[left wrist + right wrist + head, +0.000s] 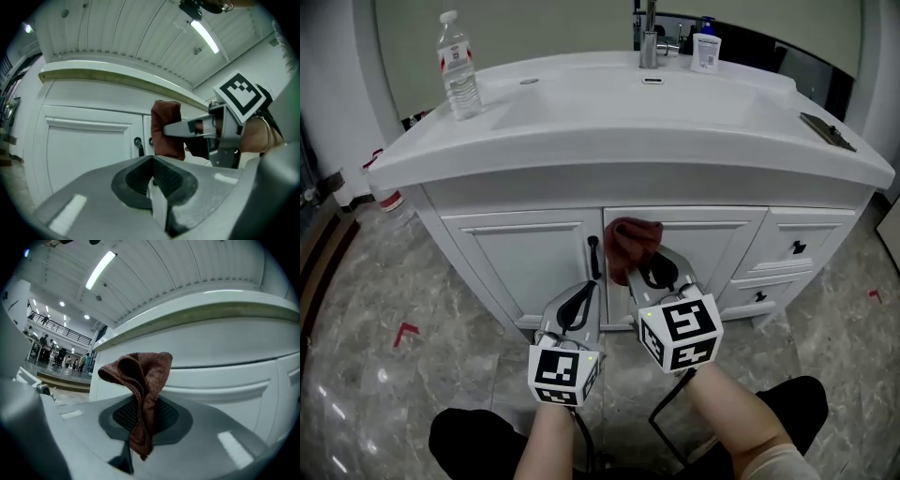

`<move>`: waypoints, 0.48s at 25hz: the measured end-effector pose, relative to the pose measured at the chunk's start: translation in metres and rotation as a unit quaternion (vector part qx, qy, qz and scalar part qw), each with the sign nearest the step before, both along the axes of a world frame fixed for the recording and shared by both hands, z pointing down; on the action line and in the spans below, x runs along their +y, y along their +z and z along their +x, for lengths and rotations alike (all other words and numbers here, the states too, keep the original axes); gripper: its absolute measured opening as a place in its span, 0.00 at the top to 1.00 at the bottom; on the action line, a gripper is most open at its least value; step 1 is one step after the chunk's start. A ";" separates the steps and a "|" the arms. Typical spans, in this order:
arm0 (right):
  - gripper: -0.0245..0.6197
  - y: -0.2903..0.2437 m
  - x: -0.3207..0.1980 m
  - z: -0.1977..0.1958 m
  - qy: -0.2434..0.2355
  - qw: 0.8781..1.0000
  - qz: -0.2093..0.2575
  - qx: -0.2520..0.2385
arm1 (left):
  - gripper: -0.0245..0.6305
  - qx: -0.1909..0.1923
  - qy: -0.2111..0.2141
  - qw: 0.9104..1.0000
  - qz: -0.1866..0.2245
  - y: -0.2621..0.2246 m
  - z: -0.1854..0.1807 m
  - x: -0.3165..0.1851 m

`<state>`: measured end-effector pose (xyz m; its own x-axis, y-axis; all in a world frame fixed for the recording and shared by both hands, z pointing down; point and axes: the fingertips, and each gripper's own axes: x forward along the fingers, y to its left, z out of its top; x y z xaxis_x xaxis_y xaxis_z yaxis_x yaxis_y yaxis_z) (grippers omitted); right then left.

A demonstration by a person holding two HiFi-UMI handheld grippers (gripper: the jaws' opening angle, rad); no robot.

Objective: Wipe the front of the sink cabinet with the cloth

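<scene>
1. White panelled sink cabinet (534,258) stands at 12 o'clock.
2. Right gripper (630,272), reaching forward, is clamped on a rust-brown terry cloth (635,240).
3. Left gripper (589,291), at its 9 o'clock, has jaws together, empty.
4. The cloth bunches before the right door (712,248); contact unclear.

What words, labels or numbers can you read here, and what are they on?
No text is legible.
Water bottle label: too small to read.
White bottle beside the tap: print blurred.
Marker cubes: square patterns, no letters.
</scene>
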<state>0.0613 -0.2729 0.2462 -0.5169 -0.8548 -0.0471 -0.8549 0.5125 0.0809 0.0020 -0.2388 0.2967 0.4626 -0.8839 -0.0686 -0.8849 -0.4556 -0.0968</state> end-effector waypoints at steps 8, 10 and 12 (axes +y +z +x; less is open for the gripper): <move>0.83 -0.011 -0.018 0.023 0.015 1.000 0.005 -0.004 | 0.96 -0.004 0.004 1.000 0.017 -0.016 0.024 -0.002; 0.83 -0.011 -0.019 0.038 0.022 1.000 0.007 -0.006 | 0.96 -0.002 0.006 1.000 0.016 -0.015 0.032 -0.005; 0.83 -0.010 -0.019 0.058 0.030 0.999 0.005 -0.013 | 0.96 0.001 0.008 1.000 0.011 -0.010 0.041 -0.006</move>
<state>0.1194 -0.2921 0.2360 -0.4626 -0.8840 -0.0677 -0.8862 0.4590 0.0629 0.0428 -0.2449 0.2872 0.4757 -0.8751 -0.0893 -0.8782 -0.4667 -0.1043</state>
